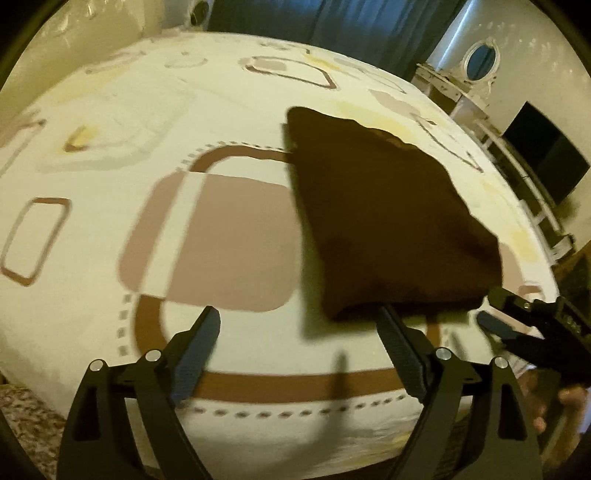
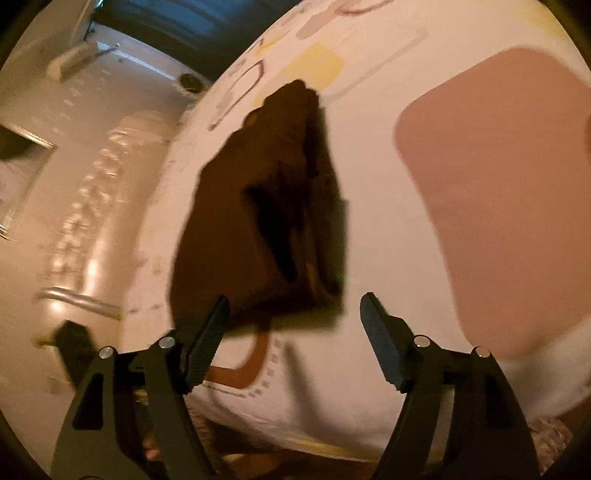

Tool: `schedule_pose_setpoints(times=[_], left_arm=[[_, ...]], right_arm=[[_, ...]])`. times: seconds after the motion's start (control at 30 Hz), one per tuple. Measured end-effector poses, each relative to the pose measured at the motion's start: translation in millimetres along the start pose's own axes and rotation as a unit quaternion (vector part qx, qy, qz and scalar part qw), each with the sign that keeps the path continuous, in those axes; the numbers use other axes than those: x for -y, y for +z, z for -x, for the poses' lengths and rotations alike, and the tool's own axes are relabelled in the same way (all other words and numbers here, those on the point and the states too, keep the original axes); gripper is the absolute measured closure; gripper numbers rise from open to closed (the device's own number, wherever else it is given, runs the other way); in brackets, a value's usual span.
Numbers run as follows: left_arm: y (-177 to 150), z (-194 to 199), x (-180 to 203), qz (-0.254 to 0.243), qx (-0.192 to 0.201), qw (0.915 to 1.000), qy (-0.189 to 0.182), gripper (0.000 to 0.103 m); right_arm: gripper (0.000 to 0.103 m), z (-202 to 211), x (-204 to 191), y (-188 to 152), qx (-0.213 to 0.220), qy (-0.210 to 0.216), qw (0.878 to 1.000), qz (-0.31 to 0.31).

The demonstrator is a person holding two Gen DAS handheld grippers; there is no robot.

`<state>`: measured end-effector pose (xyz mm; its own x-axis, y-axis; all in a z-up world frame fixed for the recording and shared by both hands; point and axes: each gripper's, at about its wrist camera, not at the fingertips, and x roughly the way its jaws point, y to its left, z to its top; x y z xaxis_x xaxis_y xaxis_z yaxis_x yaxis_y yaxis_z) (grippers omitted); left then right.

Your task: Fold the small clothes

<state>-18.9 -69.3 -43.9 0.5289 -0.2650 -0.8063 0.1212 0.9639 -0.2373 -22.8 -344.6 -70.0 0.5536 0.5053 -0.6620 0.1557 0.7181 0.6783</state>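
A dark brown folded garment (image 1: 384, 221) lies flat on the bed's patterned sheet (image 1: 129, 110). My left gripper (image 1: 299, 317) is open and empty, its right finger near the garment's near edge. My right gripper (image 2: 295, 306) is open and empty just short of the same garment (image 2: 266, 214), which shows a darker fold down its middle. The right gripper also shows in the left wrist view (image 1: 517, 325) at the garment's near right corner.
The sheet (image 2: 461, 166) carries brown and beige rounded squares. The bed's near edge runs just under both grippers. A white dresser with an oval mirror (image 1: 480, 61) and a dark screen (image 1: 546, 158) stand along the right wall. Blue curtains (image 1: 332, 18) hang behind.
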Motion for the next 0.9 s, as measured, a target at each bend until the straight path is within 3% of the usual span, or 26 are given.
schedule_pose_setpoints(times=[0.23, 0.43, 0.53, 0.9], left_arm=[[-16.3, 20.6, -6.4, -0.023, 0.013, 0.9985, 0.047, 0.017], [-25.1, 38.5, -4.8, -0.059, 0.033, 0.9948, 0.076, 0.017], [-25.8, 39.5, -5.3, -0.058, 0.033, 0.9943, 0.083, 0.017], [-26.3, 43.1, 2.1, -0.056, 0.037, 0.9952, 0.072, 0.017]], right_arm=[[0.026, 8.6, -40.3, -27.9, 0.034, -0.122, 0.987, 0.103], [0.025, 10.1, -55.5, -48.9, 0.051, -0.153, 0.974, 0.157], [0.024, 8.9, -56.3, -55.6, 0.049, -0.153, 0.975, 0.154], [0.024, 5.0, -61.1, -60.4, 0.051, -0.161, 0.972, 0.165]])
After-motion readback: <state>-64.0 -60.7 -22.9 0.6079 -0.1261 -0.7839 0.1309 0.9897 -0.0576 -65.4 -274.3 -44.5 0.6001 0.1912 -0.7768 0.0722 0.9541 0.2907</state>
